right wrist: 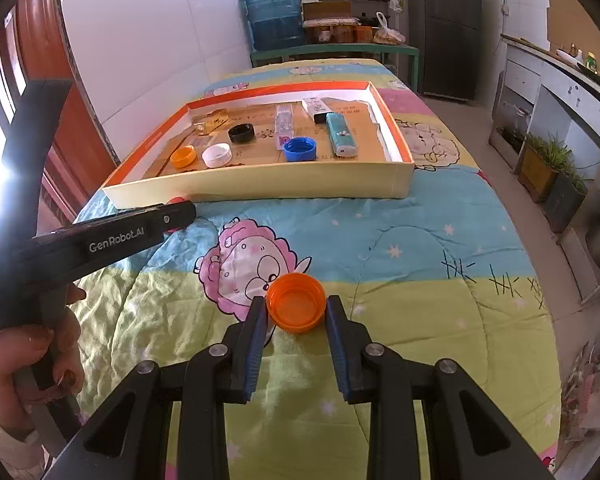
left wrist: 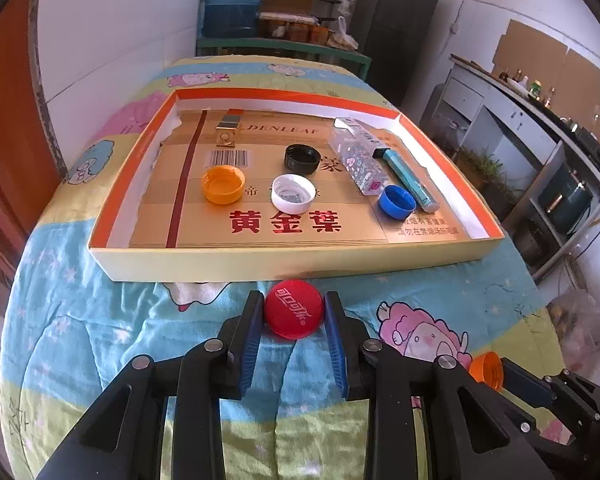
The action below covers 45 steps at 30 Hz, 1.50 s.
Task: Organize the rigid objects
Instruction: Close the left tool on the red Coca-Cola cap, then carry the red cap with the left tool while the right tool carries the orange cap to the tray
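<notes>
Red cap [left wrist: 294, 310], logo side up, sits between the left gripper [left wrist: 294, 316] fingers [left wrist: 251, 330], which close narrowly on its sides, just before the tray [left wrist: 292, 262] front wall. Orange cap [right wrist: 296, 308], hollow up, is held likewise by the right gripper [right wrist: 296, 314], farther from the tray on the quilt [right wrist: 400, 240]. Both are apparently gripped for transfer beside the caps already inside.

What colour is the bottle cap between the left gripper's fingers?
Red, with white lettering on top; clearest in the left wrist view.
</notes>
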### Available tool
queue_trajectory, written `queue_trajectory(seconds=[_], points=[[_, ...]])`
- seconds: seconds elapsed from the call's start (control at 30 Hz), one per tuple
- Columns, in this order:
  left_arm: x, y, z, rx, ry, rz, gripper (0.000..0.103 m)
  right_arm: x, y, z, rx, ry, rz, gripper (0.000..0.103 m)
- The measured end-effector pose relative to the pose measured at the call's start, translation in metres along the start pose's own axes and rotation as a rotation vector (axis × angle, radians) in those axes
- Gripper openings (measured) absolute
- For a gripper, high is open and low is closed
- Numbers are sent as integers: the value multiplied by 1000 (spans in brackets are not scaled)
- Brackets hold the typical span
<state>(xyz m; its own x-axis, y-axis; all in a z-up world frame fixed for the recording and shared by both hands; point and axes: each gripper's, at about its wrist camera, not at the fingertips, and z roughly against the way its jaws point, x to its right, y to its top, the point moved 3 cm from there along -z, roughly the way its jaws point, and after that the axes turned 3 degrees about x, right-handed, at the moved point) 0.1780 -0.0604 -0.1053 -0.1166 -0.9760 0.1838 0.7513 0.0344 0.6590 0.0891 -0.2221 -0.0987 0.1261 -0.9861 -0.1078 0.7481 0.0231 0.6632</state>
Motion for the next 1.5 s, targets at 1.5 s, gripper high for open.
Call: queue_trajectory(seconds=[1.5], points=[[-84,105,33,144,65,113,31,-35,136,-34,115,79,115,30]])
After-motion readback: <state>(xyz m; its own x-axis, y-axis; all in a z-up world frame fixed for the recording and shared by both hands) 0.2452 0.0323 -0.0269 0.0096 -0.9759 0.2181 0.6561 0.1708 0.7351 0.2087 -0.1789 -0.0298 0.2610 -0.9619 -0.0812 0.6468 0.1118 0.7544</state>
